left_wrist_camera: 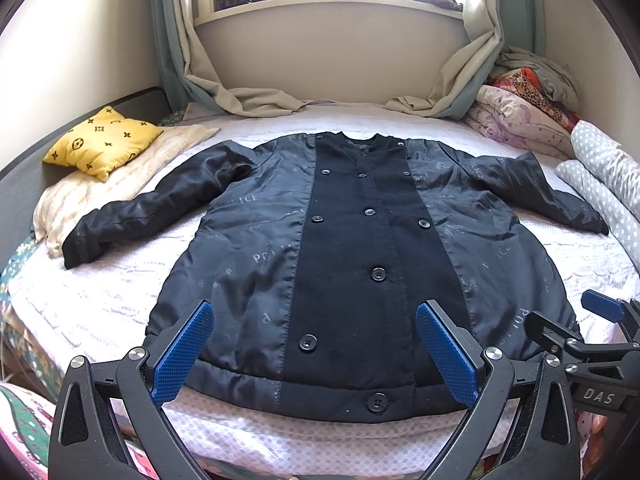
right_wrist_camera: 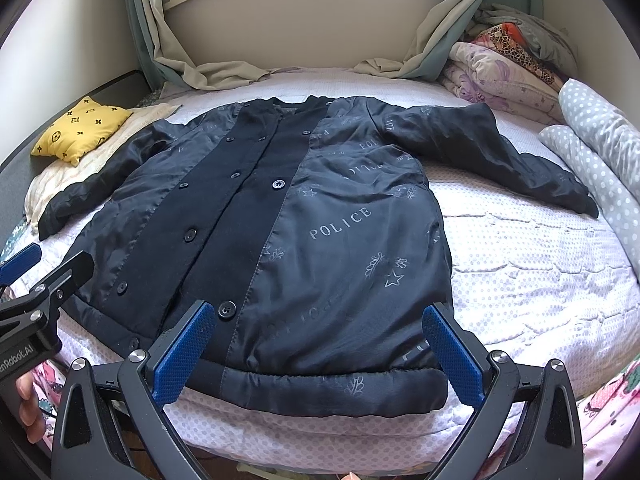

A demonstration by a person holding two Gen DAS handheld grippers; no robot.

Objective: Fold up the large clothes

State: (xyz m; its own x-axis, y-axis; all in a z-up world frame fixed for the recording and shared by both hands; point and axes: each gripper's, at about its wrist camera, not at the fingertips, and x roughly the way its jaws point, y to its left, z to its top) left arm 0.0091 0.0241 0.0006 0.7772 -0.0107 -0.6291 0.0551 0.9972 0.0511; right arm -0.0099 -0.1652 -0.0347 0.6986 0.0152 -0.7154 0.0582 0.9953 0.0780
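A dark navy jacket (left_wrist_camera: 340, 248) lies flat and buttoned on the bed, inside out, with its shiny "POLICE" lining showing and both sleeves spread to the sides. It also shows in the right wrist view (right_wrist_camera: 320, 240). My left gripper (left_wrist_camera: 316, 320) is open and empty, hovering over the jacket's hem near its middle. My right gripper (right_wrist_camera: 320, 322) is open and empty over the hem's right part. The right gripper shows at the right edge of the left wrist view (left_wrist_camera: 568, 320). The left gripper shows at the left edge of the right wrist view (right_wrist_camera: 44, 264).
The bed (left_wrist_camera: 580, 264) has a white dotted cover. A yellow pillow (left_wrist_camera: 104, 140) lies on a cream towel at the back left. Folded quilts (left_wrist_camera: 520, 112) and dotted bedding (left_wrist_camera: 608, 176) are stacked at the right. Curtains (left_wrist_camera: 248, 96) drape onto the bed below the window.
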